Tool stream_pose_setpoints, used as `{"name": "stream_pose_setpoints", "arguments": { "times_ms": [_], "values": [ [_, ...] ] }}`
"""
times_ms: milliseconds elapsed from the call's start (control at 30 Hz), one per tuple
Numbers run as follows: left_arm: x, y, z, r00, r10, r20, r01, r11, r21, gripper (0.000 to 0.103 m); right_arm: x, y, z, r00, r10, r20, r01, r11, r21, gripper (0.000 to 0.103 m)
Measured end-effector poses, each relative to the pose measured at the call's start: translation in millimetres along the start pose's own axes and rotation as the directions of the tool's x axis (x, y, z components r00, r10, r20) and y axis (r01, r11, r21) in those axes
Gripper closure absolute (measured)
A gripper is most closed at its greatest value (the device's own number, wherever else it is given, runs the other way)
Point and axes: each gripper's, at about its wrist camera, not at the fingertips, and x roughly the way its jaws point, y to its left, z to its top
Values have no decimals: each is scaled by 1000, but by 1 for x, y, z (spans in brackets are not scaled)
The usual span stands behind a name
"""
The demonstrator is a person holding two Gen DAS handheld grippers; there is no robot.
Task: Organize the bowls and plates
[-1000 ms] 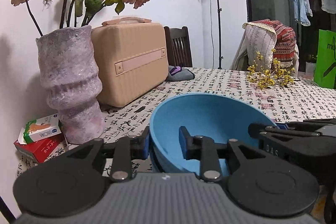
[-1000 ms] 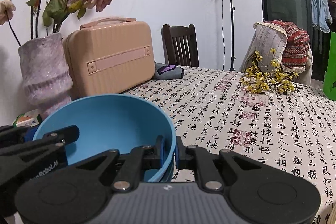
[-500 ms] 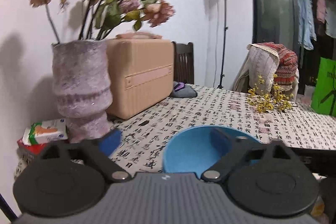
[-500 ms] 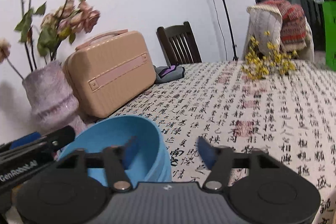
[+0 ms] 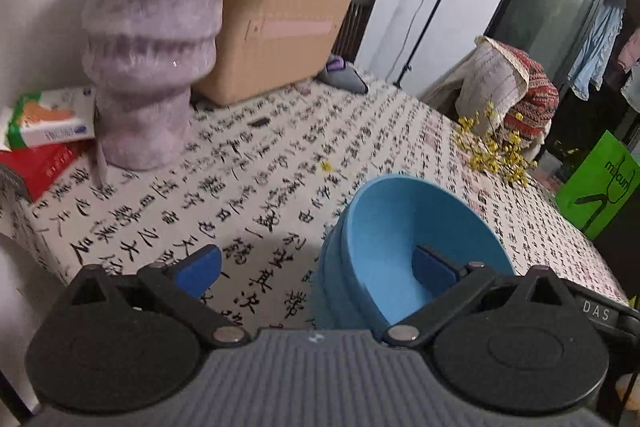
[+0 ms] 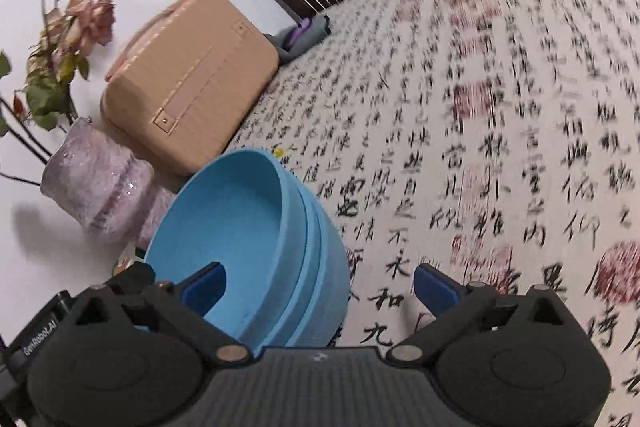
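We have let go of the stack of blue bowls (image 5: 404, 247), which sits nested on the patterned tablecloth (image 5: 248, 179) near the vase (image 5: 152, 39). Our left gripper (image 5: 316, 267) stands spread wide, and our right gripper (image 6: 320, 285) has just been opening. Each straddles the rim, pressing nothing, so the stack can rest by itself.

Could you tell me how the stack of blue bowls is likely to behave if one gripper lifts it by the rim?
The stack of blue bowls looks rigid, with thick matte walls, so probably stiff and not very slippery. It seems to be plastic, likely light and not fragile. Several nested rims show, so a one-sided rim lift may raise only the top bowl or tilt the stack.
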Motion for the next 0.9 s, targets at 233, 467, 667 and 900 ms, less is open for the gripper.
{"name": "stream_pose_setpoints", "arguments": {
  "times_ms": [233, 467, 667, 900],
  "values": [
    [24, 8, -3, 995, -25, -93, 22, 999, -37, 0, 12, 1, -2, 999, -28, -15, 29, 999, 35, 3],
    [36, 10, -8, 989, -78, -129, 67, 994, -83, 13, 24, 1, -8, 997, 12, -71, -3, 992, 129, 25],
    [42, 9, -7, 983, -125, -136, 110, 988, -112, 37, 28, 3, -15, 998, 10, -64, 2, 984, 179, 35],
    [45, 2, -8, 981, -137, -134, 125, 988, -94, 49, 31, 10, -20, 999, 13, -53, -3, 984, 176, 45]
  ]
}}
